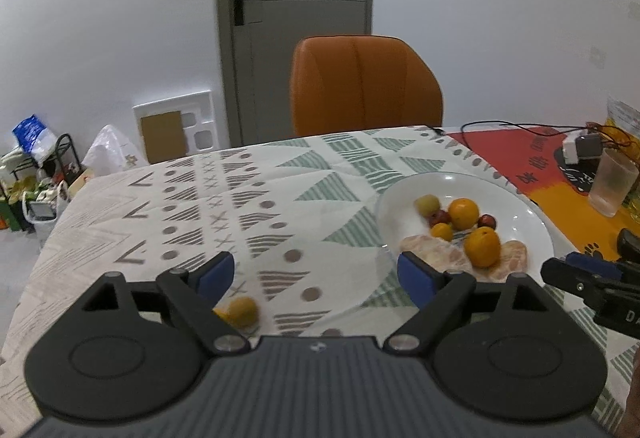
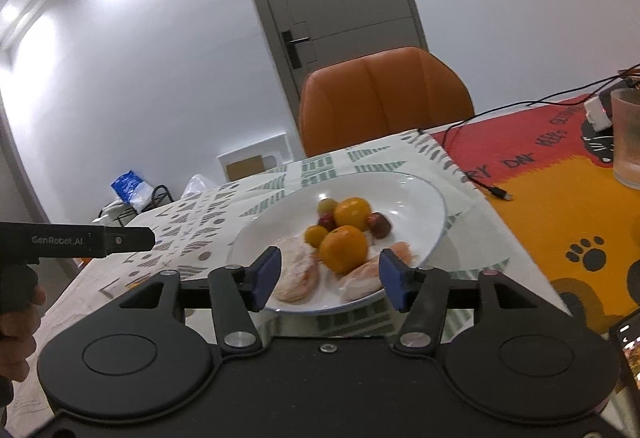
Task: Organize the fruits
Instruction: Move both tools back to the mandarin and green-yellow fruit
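Note:
A white plate (image 1: 400, 204) (image 2: 434, 206) sits on the patterned cloth and holds two oranges (image 1: 483, 247) (image 2: 344, 248), peeled citrus pieces (image 1: 436, 254) (image 2: 298, 274), small red fruits (image 1: 440, 216) (image 2: 379, 224) and a small yellow fruit (image 1: 443, 232) (image 2: 316, 235). Another small yellow fruit (image 1: 240, 312) lies on the cloth, partly hidden behind my left finger. My left gripper (image 1: 316, 276) is open and empty, left of the plate. My right gripper (image 2: 331, 276) is open at the plate's near rim, its pads touching nothing.
An orange chair (image 1: 366, 86) (image 2: 384, 98) stands at the table's far edge. On the red and orange mat (image 2: 560, 198) to the right are a frosted glass (image 1: 612, 182) (image 2: 630, 138), a black cable (image 2: 496, 190) and a white charger (image 1: 580, 148). A phone (image 2: 628, 342) lies near right.

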Available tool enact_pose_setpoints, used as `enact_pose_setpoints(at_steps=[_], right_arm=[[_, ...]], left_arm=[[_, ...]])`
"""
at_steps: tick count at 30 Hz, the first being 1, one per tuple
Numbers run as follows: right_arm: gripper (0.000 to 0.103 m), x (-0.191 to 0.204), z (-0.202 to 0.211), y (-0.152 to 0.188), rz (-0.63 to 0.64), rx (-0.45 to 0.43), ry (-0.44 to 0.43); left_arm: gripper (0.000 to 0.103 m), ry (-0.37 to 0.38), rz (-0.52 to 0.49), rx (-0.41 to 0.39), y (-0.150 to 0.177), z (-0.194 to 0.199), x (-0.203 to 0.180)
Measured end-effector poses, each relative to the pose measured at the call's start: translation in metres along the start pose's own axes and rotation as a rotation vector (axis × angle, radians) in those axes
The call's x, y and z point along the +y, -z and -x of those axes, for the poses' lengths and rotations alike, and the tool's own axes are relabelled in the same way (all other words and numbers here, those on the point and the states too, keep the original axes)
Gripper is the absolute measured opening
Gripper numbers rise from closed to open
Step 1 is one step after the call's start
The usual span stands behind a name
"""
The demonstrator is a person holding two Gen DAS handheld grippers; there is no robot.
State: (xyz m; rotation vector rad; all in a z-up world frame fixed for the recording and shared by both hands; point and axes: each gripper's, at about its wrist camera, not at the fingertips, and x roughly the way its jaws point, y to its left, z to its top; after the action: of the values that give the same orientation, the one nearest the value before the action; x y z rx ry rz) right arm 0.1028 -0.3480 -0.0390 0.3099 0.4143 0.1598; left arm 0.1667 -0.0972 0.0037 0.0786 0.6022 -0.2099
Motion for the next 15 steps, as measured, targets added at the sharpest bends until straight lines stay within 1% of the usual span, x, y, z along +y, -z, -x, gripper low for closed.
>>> enact_pose_setpoints(at_steps=[3,8,9,11,15], right_arm=[[0.059,0.011,0.002,0.002,0.012,0.005,-0.019],[0.07,0.03,0.0,0.005,0.04,0.017,-0.047],[0.071,0.034,-0.001,0.005,0.045,0.02,-0.054],[0.077,0.04,-0.003,0.008,0.055,0.028,-0.063],[0.086,0.051,-0.008,0.01,0.066,0.037,-0.067]], left_arm=[[0.088,-0.018,0.015,-0.005,0.004,0.008,0.013],[0.088,-0.043,0.048,-0.011,0.01,0.019,0.035],[0.088,-0.046,0.056,-0.012,0.012,0.021,0.039],[0.088,-0.054,0.068,-0.008,0.017,0.023,0.047],[0.088,-0.048,0.098,0.016,0.025,0.021,0.06]])
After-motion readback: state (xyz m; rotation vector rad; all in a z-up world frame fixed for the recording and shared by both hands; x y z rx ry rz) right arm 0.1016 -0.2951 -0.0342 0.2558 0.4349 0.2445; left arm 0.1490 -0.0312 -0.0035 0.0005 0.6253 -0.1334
